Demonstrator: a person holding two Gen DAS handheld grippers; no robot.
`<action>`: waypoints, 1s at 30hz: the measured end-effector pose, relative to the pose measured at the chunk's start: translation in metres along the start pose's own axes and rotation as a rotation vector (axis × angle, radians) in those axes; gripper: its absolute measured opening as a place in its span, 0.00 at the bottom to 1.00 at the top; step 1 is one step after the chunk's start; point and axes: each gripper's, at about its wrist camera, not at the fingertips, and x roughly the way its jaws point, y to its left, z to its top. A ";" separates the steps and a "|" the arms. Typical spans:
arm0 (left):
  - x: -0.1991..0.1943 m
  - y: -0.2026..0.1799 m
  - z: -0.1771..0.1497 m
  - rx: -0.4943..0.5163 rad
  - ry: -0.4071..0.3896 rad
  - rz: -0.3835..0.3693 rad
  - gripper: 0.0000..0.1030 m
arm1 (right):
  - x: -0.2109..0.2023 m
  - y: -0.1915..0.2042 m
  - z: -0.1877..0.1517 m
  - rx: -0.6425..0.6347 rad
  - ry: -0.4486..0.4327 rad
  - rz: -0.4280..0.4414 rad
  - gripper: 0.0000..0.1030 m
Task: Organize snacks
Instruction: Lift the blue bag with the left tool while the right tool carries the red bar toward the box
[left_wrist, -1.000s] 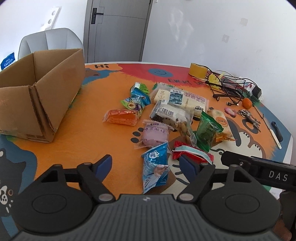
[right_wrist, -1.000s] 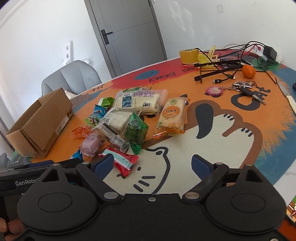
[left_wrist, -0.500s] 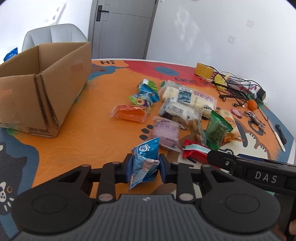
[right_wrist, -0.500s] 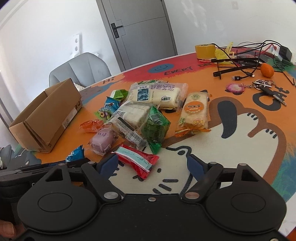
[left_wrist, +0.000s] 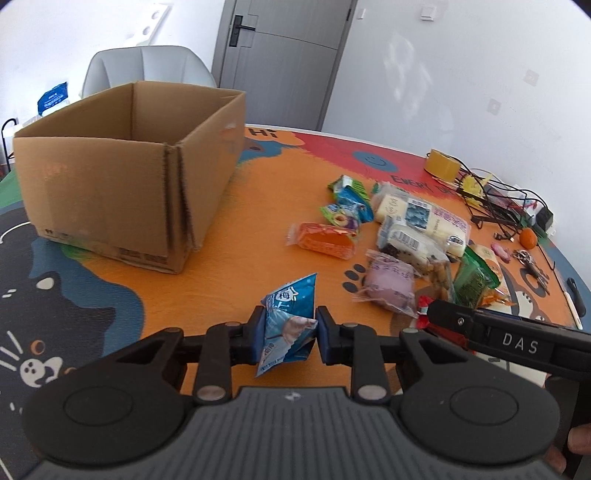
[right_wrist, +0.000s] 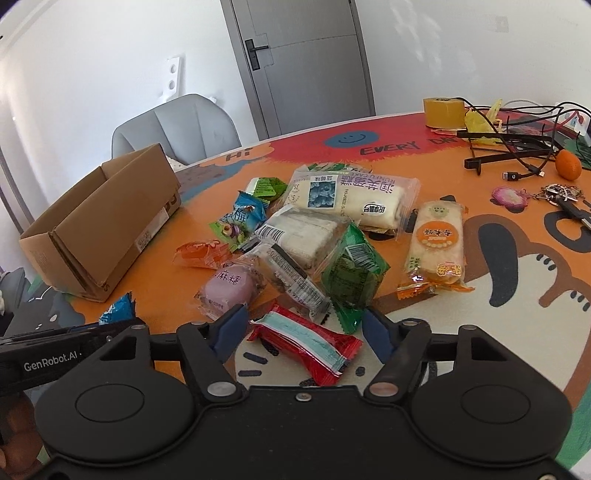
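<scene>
Blue snack packet (left_wrist: 290, 325) pinched between left tongs (left_wrist: 290, 328), red packet (right_wrist: 304, 341) between closing right tongs (right_wrist: 303, 328)

Cartoon-printed table (left_wrist: 229, 236) under box (left_wrist: 122, 166), snacks (right_wrist: 332, 236)

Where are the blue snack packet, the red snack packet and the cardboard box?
blue snack packet (left_wrist: 290, 319), left wrist view, middle of the wrapper between the pads.
red snack packet (right_wrist: 306, 341), right wrist view, middle of the wrapper.
cardboard box (left_wrist: 92, 192), left wrist view, near side wall.

White walls (left_wrist: 424, 74), grey door (left_wrist: 284, 59), grey chair (right_wrist: 177, 127) behind a bright cartoon-printed bench (left_wrist: 258, 206), in daylight.
</scene>
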 end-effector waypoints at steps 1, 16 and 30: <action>-0.001 0.003 0.000 -0.004 -0.003 0.003 0.26 | 0.001 0.001 -0.001 0.000 0.002 -0.002 0.65; -0.026 0.030 -0.001 -0.051 -0.038 0.009 0.27 | -0.013 0.023 -0.015 -0.015 0.030 0.030 0.28; -0.029 0.041 0.001 -0.042 -0.057 0.030 0.27 | 0.004 0.047 -0.009 -0.065 0.024 -0.034 0.32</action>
